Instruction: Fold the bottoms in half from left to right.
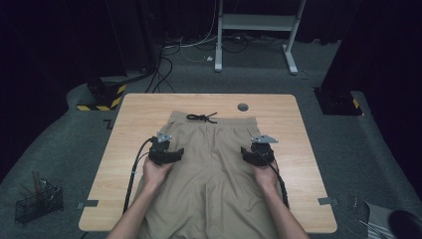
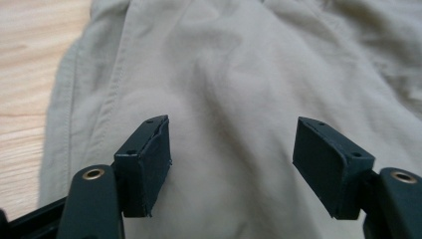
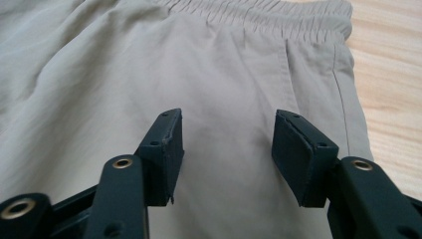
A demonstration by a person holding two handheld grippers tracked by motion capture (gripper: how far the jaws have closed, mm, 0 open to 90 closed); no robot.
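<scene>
Beige shorts (image 1: pixel 211 164) lie flat on the wooden table (image 1: pixel 134 119), the elastic waistband at the far side with a black drawstring (image 1: pixel 201 117) tied on it. My left gripper (image 1: pixel 168 148) hovers over the garment's left part, jaws wide and open. In the left gripper view the left gripper (image 2: pixel 231 137) has only smooth cloth (image 2: pixel 224 74) and the left side seam ahead of it. My right gripper (image 1: pixel 258 149) is over the right part, also open. In the right gripper view the right gripper (image 3: pixel 229 132) points at the waistband (image 3: pixel 259 15) and the shorts' right edge.
A round grey grommet (image 1: pixel 242 106) sits near the table's far edge. Grey tape marks (image 1: pixel 324 201) lie near the front corners. On the floor are a wire basket (image 1: pixel 37 201) at the left, cables, a striped base (image 1: pixel 102 99) and a white desk frame (image 1: pixel 256 22) behind.
</scene>
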